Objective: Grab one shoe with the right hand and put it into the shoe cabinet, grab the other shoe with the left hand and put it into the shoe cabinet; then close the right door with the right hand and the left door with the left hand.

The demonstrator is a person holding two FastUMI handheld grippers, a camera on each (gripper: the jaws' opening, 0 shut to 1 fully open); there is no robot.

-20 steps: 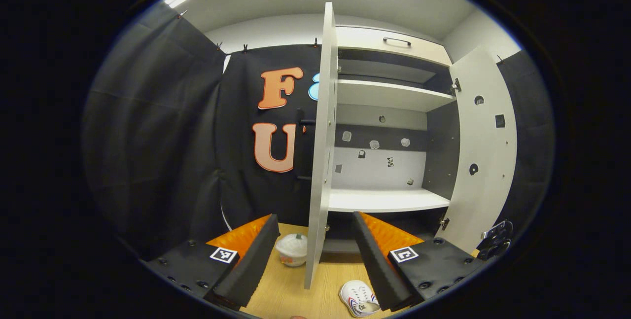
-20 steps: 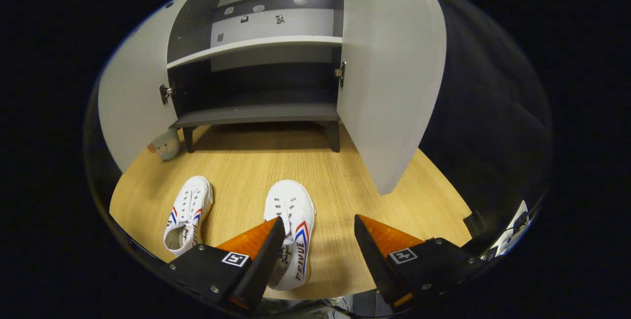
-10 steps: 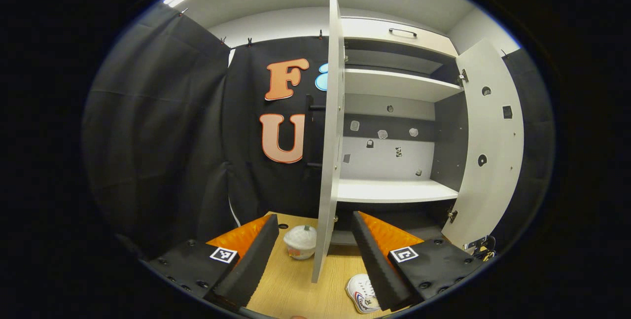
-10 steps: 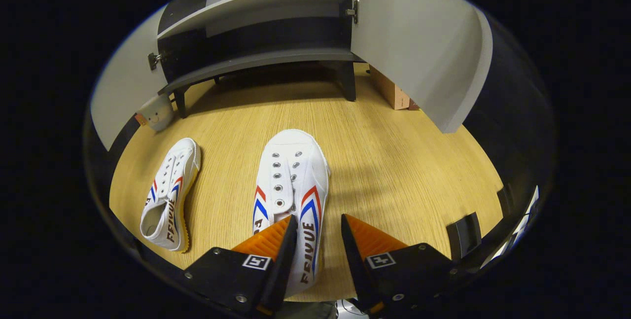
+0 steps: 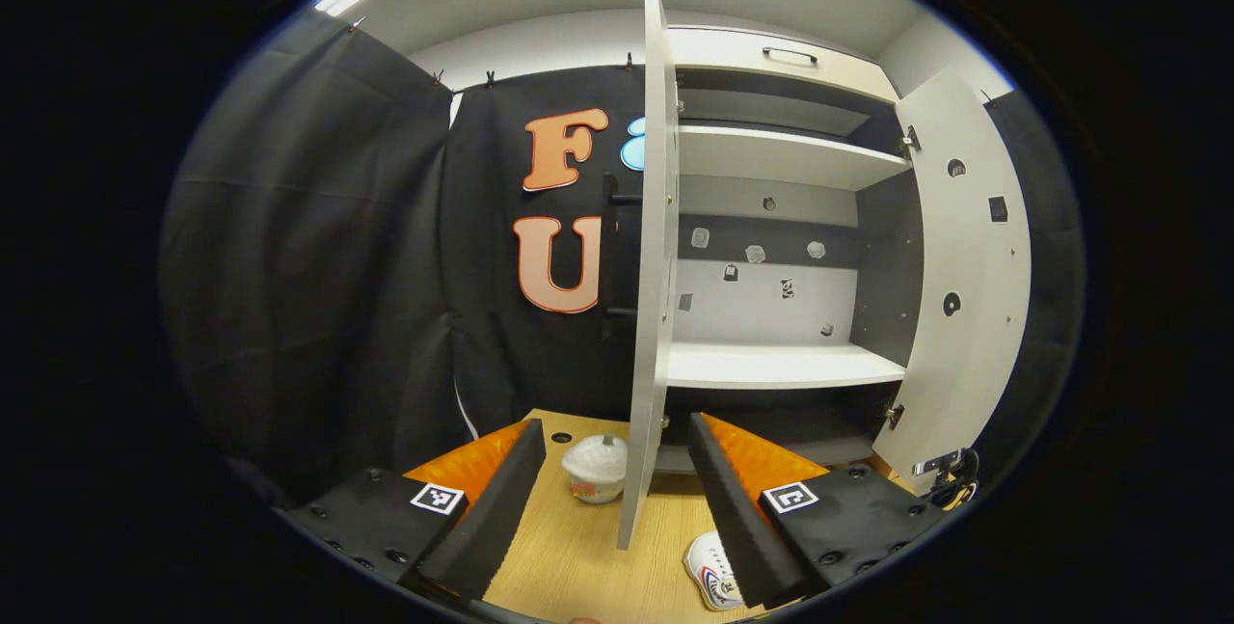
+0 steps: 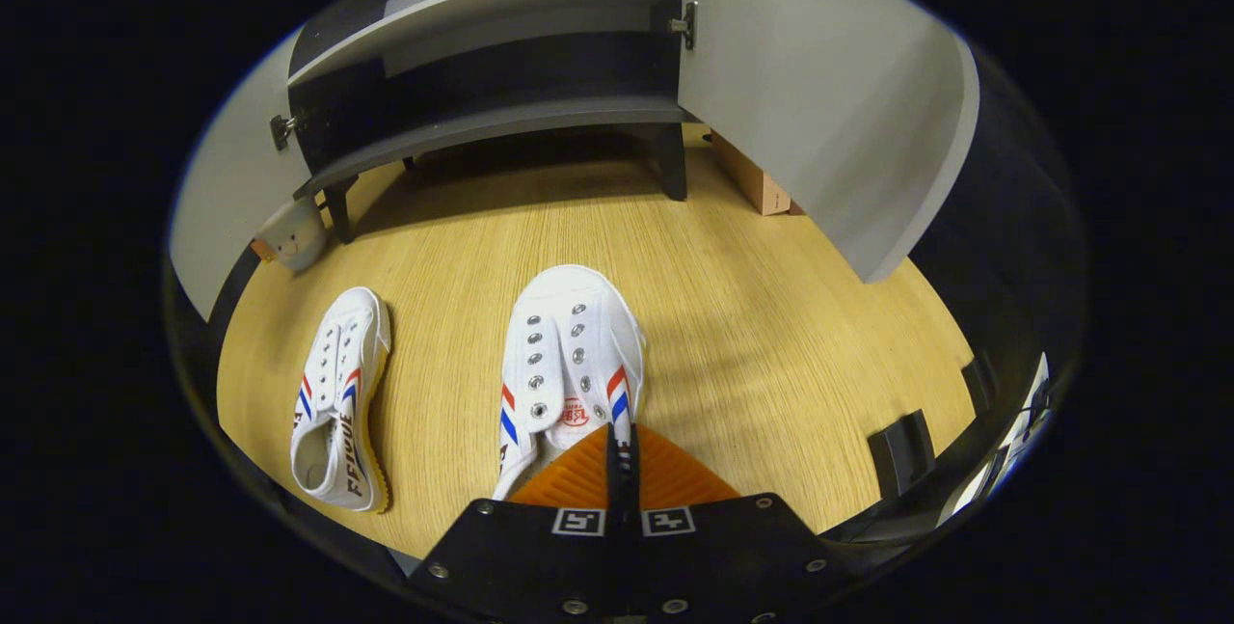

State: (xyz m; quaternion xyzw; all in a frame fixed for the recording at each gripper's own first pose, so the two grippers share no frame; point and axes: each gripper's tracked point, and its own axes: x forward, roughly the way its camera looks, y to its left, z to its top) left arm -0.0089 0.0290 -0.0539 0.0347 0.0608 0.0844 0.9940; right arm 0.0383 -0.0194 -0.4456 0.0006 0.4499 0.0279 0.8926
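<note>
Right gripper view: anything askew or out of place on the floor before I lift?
Nothing damaged or spilled. The far shoe lies tipped on its side, unlike the upright shoe clamped in the right gripper. A small round toy sits by the cabinet leg.

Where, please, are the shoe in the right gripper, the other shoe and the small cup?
Gripped shoe (image 6: 574, 354): right gripper view, on its laced top.
Other shoe (image 6: 339, 393): right gripper view, on its side.
Small cup (image 5: 595, 468): left gripper view, on its lid.
</note>
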